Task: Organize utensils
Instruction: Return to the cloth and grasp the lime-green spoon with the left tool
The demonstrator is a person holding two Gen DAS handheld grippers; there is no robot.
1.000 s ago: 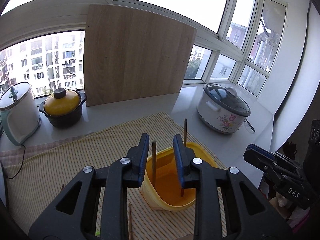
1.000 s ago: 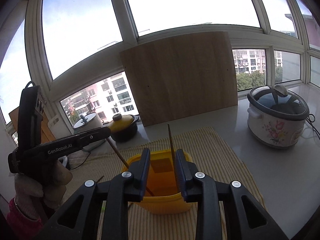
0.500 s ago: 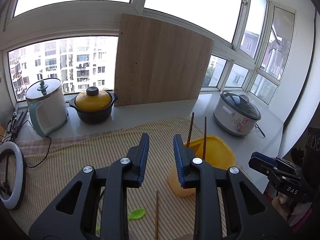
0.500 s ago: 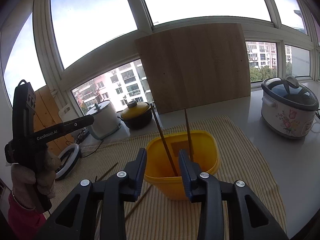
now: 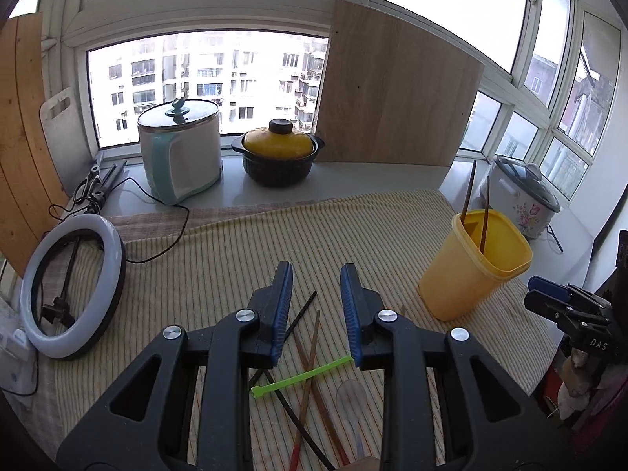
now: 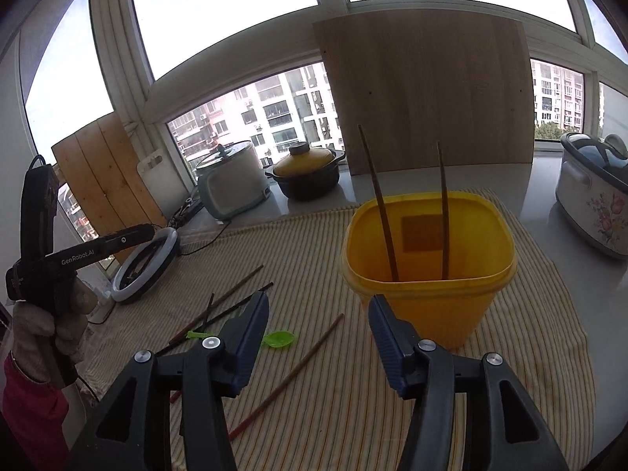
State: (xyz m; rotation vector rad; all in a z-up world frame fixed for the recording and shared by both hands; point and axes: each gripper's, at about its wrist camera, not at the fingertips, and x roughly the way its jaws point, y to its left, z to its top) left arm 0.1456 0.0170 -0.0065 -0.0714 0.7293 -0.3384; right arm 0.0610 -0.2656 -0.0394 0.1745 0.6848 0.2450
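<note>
the left wrist view looks forward and down along the left gripper, close above a pile of chopsticks on the striped cloth, with the yellow container off to its right. the right wrist view looks forward and down along the right gripper, very near the yellow container straight ahead. both views share the cloth, the container, the wooden board at the window and the yellow-lidded pot.

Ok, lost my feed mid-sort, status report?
Left claw empty over loose chopsticks and green spoon. Right claw opening, empty, before yellow bin. Two chopsticks binned. Nothing blocking.
</note>
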